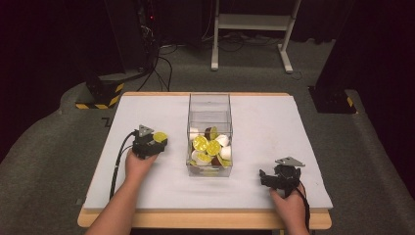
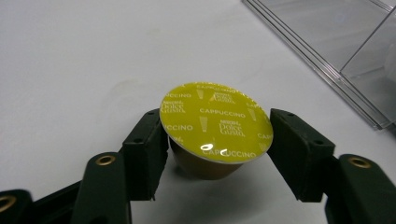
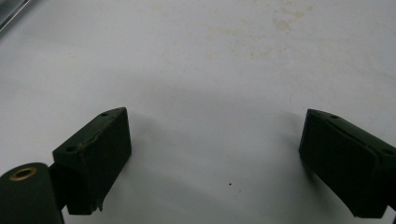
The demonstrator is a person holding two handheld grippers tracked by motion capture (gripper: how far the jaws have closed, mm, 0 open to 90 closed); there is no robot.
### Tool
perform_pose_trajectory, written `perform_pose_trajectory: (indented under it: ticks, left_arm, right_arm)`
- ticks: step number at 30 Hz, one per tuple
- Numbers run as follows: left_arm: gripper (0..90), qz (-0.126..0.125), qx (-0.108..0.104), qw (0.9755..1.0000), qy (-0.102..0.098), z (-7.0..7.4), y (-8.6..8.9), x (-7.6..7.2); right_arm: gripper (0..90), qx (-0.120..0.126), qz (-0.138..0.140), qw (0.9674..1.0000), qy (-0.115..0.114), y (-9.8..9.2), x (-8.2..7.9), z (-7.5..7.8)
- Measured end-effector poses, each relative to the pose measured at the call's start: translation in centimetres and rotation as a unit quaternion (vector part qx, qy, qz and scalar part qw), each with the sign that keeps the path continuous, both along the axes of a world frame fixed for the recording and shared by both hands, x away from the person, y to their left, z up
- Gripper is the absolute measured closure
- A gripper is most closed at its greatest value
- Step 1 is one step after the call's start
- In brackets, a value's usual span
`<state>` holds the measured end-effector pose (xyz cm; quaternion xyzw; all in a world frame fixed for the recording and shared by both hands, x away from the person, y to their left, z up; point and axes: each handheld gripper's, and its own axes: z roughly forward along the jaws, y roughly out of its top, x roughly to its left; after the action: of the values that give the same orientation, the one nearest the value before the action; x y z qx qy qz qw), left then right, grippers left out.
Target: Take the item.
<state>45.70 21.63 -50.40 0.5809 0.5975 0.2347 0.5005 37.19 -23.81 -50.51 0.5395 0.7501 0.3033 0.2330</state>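
A yellow-lidded coffee capsule [image 2: 215, 123] marked "Cappuccino" stands on the white table surface between the two black jaws of my left gripper [image 2: 215, 116]. The jaws flank its lid closely, and a thin gap shows at the right pad [image 2: 294, 149], so I read no squeeze. In the high view the same capsule [image 1: 160, 136] sits at the tip of the left gripper [image 1: 157, 141], left of the clear box [image 1: 209, 105]. My right gripper [image 1: 268, 177] rests near the table's front right. Its jaws stand wide open over bare table [image 3: 215, 114].
The clear plastic box holds several yellow-lidded, white and brown capsules [image 1: 209, 147]; its wall [image 2: 336, 51] shows at the upper right of the left gripper view. The white mat [image 1: 264, 122] covers the wooden table. Beyond it are a white frame's legs [image 1: 249, 29], dark stands and floor cables.
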Motion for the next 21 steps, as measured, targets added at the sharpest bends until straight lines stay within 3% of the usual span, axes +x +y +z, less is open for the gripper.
perform_pose_trajectory:
  ticks: [6, 12, 21]
  left_arm:
    - [32.8, 0.004, -0.004, 1.0, -0.008, 0.5, 0.2, -0.2]
    - [28.4, -0.001, -0.008, 1.0, -0.002, 1.0, 0.4, -0.6]
    - [27.9, -0.011, -0.003, 0.9999, -0.006, 1.9, 0.5, -1.6]
  right_arm:
    - [9.0, 0.0, 0.0, 1.0, 0.001, 0.0, 0.0, 0.0]
    - [9.0, 0.0, 0.0, 1.0, 0.001, 0.0, 0.0, 0.0]
    - [9.0, 0.0, 0.0, 1.0, 0.001, 0.0, 0.0, 0.0]
